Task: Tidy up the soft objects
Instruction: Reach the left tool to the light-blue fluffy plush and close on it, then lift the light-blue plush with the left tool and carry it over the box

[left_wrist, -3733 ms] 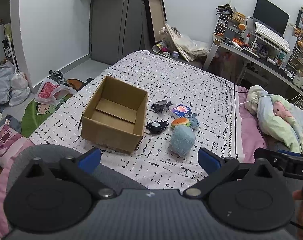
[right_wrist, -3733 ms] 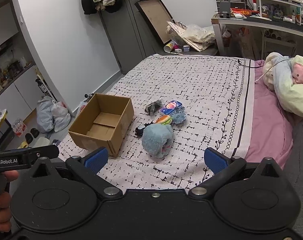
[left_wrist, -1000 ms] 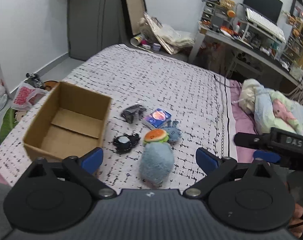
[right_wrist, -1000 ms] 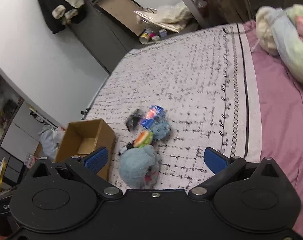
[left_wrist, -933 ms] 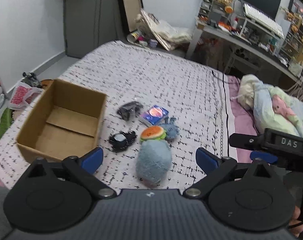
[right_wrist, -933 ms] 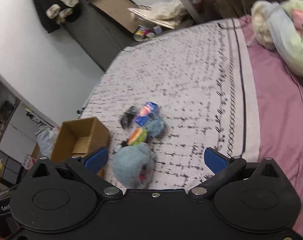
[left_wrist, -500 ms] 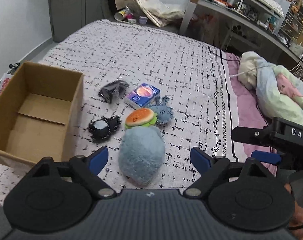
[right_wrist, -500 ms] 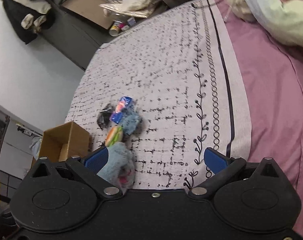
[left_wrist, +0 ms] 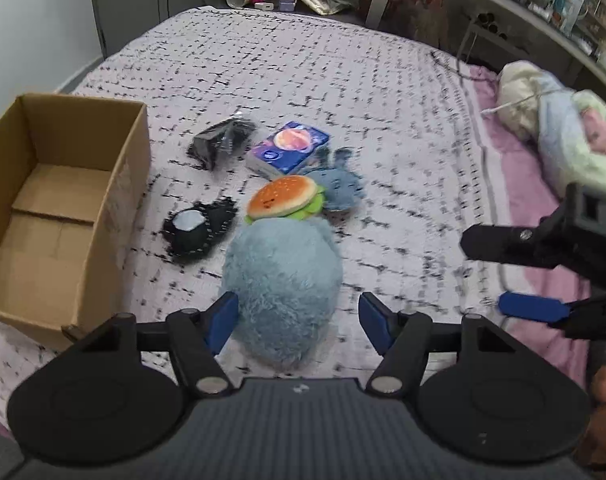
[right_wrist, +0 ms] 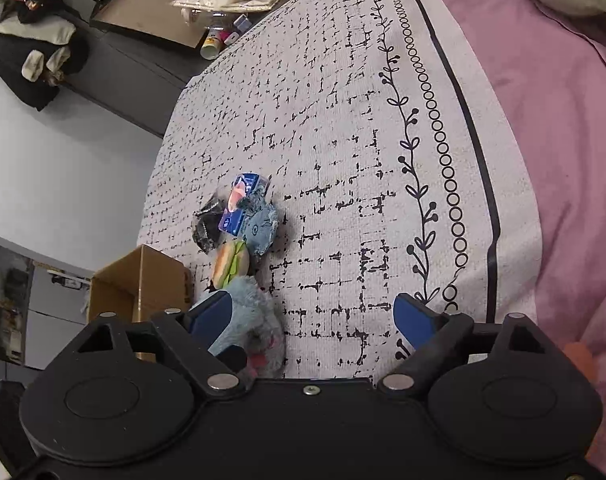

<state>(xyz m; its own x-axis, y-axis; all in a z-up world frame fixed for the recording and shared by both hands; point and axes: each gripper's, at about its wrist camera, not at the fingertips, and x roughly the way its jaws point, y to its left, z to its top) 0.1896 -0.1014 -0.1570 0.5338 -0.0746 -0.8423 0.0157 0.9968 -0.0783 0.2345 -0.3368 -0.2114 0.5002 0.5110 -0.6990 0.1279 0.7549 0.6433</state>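
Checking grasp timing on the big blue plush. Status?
Left tongs closing around big blue plush, pads not yet pressing. Right tongs closing, nothing gripped. Cardboard box empty. Burger plush touches the blue plush's far end.

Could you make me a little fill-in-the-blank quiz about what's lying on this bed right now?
1. The cardboard box on the bedspread has ____ inside it.
2. The burger toy has an orange bun and a ____ layer under it.
3. The left tongs are closing around the fluffy ____ plush, which lies between the fingers.
4. The black pouch lies between the box and the ____ toy.

Missing words: nothing; green; blue; burger
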